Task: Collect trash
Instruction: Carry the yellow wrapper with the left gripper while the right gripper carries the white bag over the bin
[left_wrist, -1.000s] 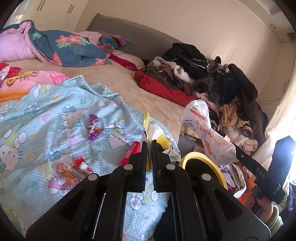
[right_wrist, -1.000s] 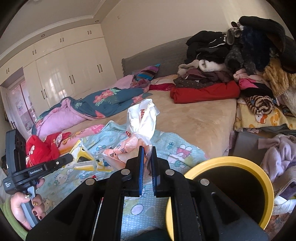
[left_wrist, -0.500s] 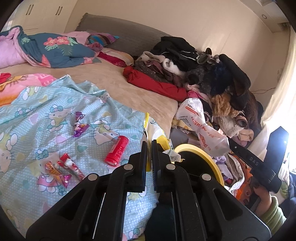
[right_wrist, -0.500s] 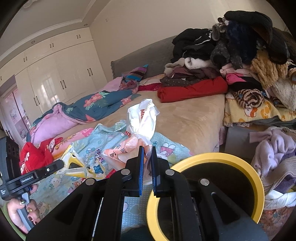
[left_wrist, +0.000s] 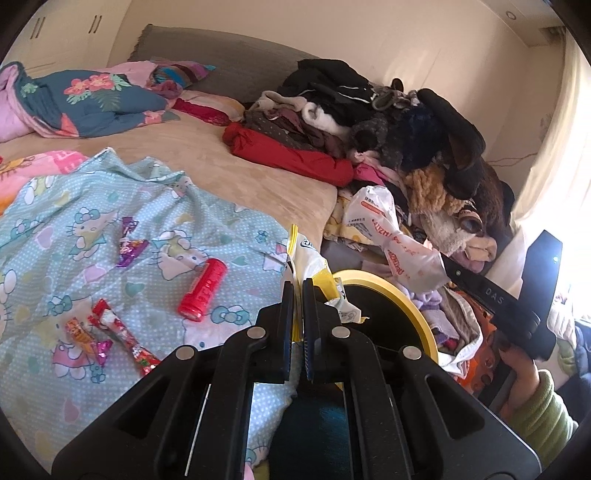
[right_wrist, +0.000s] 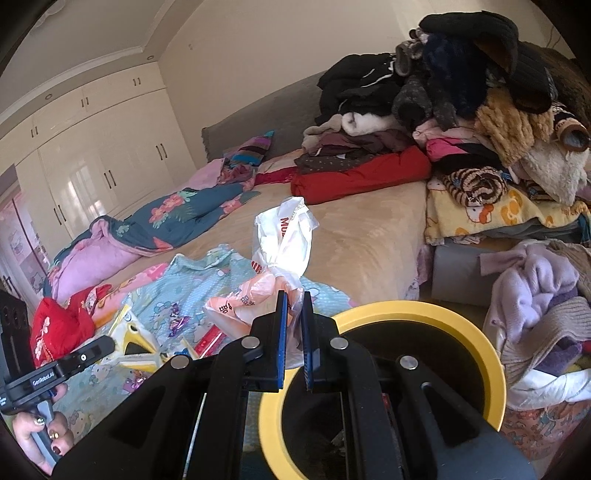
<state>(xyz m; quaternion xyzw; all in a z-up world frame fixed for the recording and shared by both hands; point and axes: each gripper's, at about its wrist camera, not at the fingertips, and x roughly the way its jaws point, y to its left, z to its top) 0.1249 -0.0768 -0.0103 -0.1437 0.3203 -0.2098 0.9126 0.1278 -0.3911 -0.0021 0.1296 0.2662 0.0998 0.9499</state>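
My left gripper (left_wrist: 298, 291) is shut on a white and yellow plastic wrapper (left_wrist: 309, 262) and holds it beside the yellow-rimmed black bin (left_wrist: 391, 306). My right gripper (right_wrist: 293, 306) is shut on a crumpled white and pink plastic bag (right_wrist: 280, 254) just left of the bin (right_wrist: 388, 369). The bag also shows in the left wrist view (left_wrist: 391, 240), above the bin. On the blue Hello Kitty blanket (left_wrist: 74, 229) lie a red tube (left_wrist: 203, 288), a purple wrapper (left_wrist: 129, 247) and red candy wrappers (left_wrist: 118, 332).
A tall pile of clothes (left_wrist: 388, 122) covers the bed's right side. More clothes (right_wrist: 535, 295) lie beside the bin. A floral quilt (left_wrist: 88, 99) lies at the bed's head. Wardrobes (right_wrist: 92, 155) line the far wall.
Both grippers have moved toward the bin with their trash still held. The bin now fills more of the right wrist view. The red tube has come into full view.
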